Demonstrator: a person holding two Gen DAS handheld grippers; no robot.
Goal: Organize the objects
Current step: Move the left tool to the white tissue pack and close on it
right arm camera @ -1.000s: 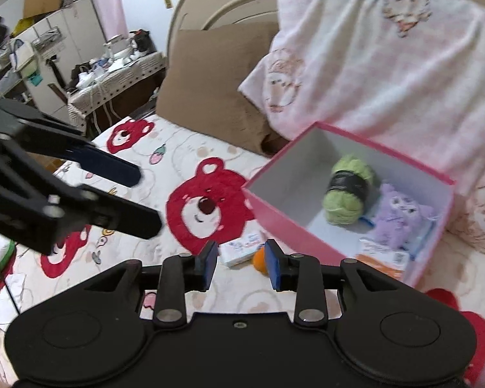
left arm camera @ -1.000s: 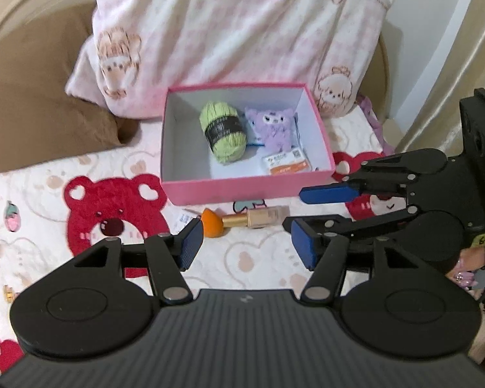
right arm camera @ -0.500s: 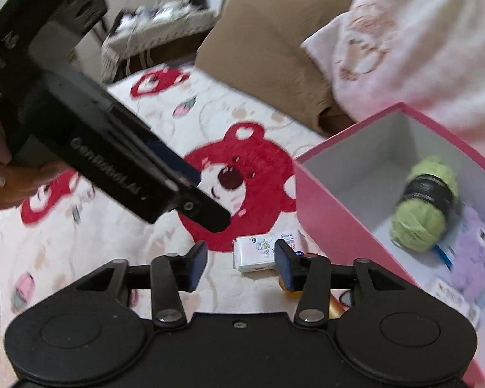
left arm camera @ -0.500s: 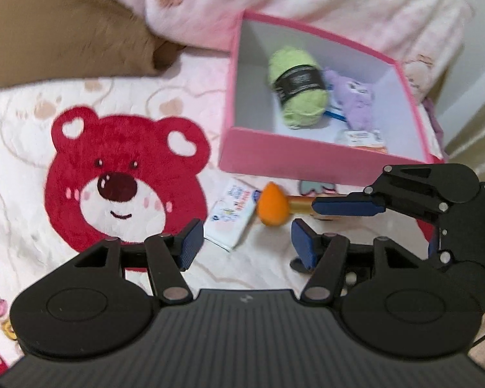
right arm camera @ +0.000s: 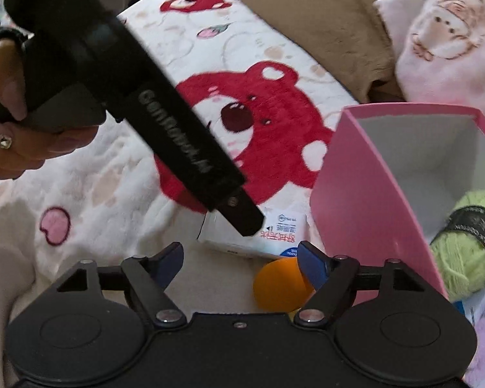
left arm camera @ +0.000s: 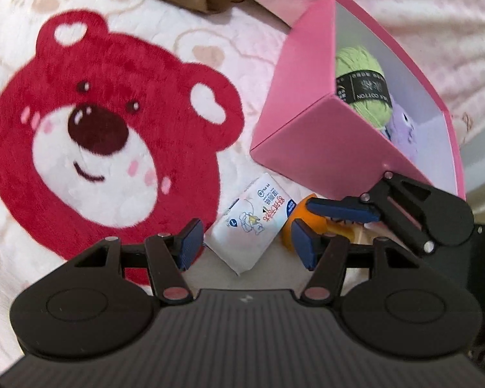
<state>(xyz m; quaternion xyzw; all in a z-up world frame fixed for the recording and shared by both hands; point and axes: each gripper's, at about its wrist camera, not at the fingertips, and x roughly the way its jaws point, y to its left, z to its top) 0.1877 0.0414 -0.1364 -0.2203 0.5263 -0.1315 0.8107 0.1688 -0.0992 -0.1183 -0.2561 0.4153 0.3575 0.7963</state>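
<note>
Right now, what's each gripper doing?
Left gripper: open, empty, tissue pack between its fingers.
Right gripper: open, empty, jaws just opening, above the orange sponge.

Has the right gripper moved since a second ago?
Yes. The right gripper has dropped toward the bedspread by the pink box, its jaws have just been opening, and they now stand wide around the orange sponge without pressing it.

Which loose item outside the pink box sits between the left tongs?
The white tissue packet; the orange sponge lies beside it, at the right tongs.
</note>
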